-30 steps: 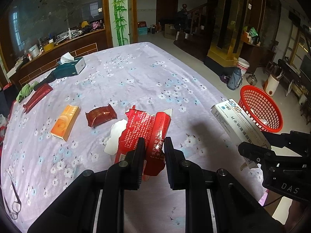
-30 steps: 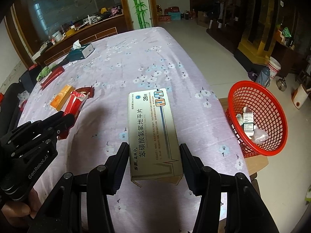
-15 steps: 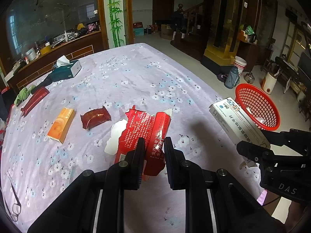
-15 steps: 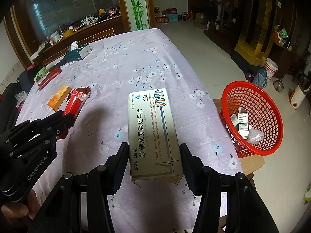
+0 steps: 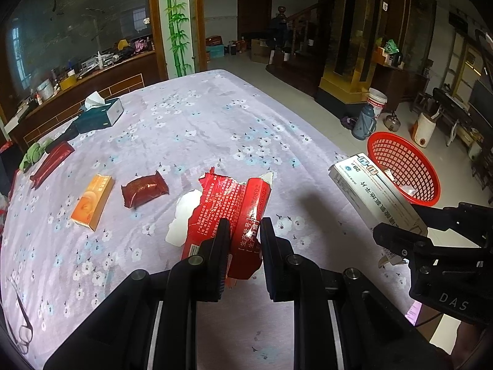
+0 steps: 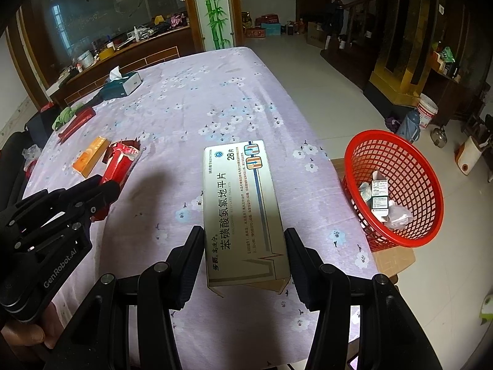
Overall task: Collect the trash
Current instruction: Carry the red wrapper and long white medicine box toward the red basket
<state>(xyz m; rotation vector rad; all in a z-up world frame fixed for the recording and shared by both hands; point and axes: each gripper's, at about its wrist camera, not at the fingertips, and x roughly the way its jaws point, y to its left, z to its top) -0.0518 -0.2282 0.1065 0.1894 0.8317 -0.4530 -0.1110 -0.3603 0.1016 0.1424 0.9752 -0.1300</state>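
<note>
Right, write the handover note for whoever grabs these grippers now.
Left gripper: shut on the torn red wrapper, held above the table.
Right gripper: shut on the white pill box, also held above the table.
Basket: off the table's right edge, already holding a few small boxes and wrappers.
Left to collect: orange box, dark red packet, white scrap, long red pack.
Next, likely: drop both held items in the basket.
</note>
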